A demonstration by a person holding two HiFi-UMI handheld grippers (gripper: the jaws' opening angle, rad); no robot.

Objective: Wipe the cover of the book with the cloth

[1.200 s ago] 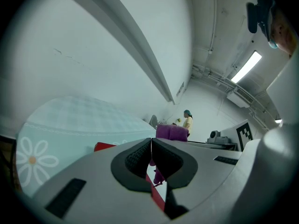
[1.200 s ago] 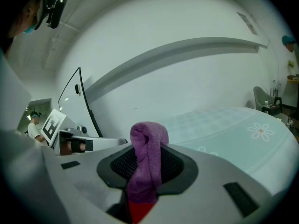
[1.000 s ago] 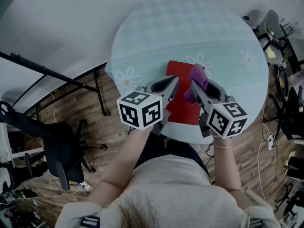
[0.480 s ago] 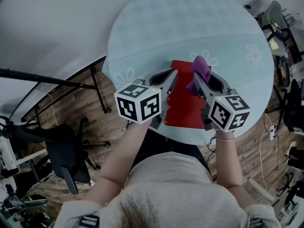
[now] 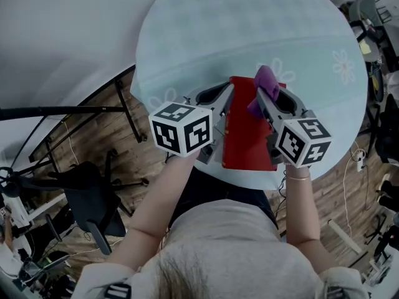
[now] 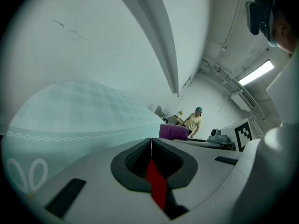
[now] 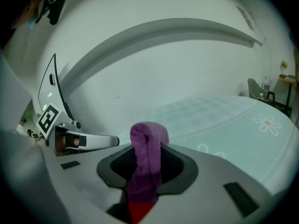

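Note:
A red book [image 5: 249, 136] lies on the round table [image 5: 249, 23], which has a pale blue cloth, close to its near edge. My right gripper [image 5: 261, 100] is shut on a purple cloth [image 5: 265, 81], held over the book's far right corner. In the right gripper view the cloth [image 7: 148, 139] stands up between the jaws of that gripper [image 7: 145, 166], with red showing below. My left gripper [image 5: 229, 96] lies along the book's left edge with its jaws together. In the left gripper view this gripper [image 6: 150, 144] is shut, with a sliver of red book [image 6: 157, 183] showing in the gap behind the tips.
A black office chair [image 5: 87, 192] and a black stand bar [image 5: 62, 111] are on the wooden floor to the left. More chairs and clutter [image 5: 371, 11] are at the right. A person [image 6: 193, 121] stands far off in the room.
The head view has shifted. The right gripper with the cloth has slid a little towards the book's far edge. The left gripper stays at the book's left edge.

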